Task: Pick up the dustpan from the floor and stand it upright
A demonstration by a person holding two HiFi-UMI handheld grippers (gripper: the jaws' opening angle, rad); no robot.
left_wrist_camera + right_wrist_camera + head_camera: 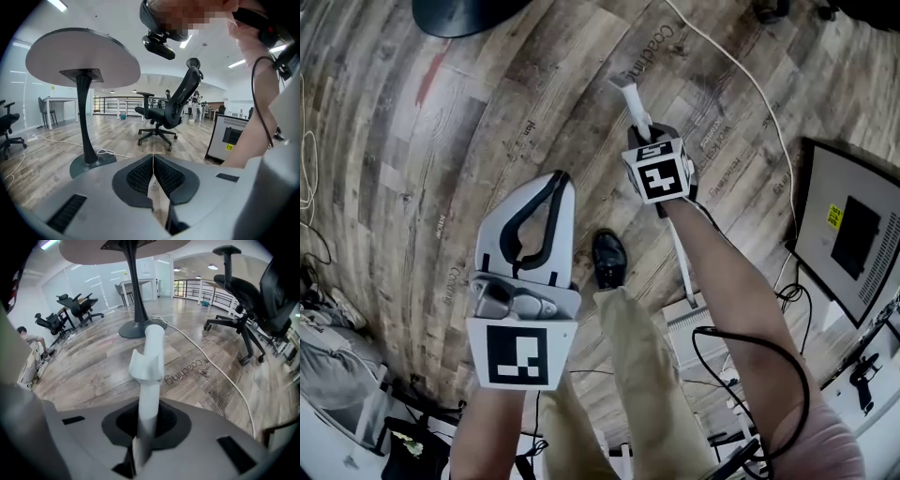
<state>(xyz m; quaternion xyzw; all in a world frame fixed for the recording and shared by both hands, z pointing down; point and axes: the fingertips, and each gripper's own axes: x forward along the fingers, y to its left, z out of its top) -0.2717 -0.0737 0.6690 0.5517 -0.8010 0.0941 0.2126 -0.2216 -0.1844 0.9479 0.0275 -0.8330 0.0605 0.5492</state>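
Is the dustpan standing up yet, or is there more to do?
The grab looks done: the right gripper is shut on the dustpan handle, which runs up out of its jaws. The left gripper is shut and empty. Left to do: stand it on the floor by itself and let go. I can't tell whether its bottom end touches the floor yet.

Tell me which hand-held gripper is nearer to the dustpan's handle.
Right. The right hand-held gripper is shut on the dustpan handle. The left hand-held gripper is shut and empty, off to the handle's left in the head view, not touching it.
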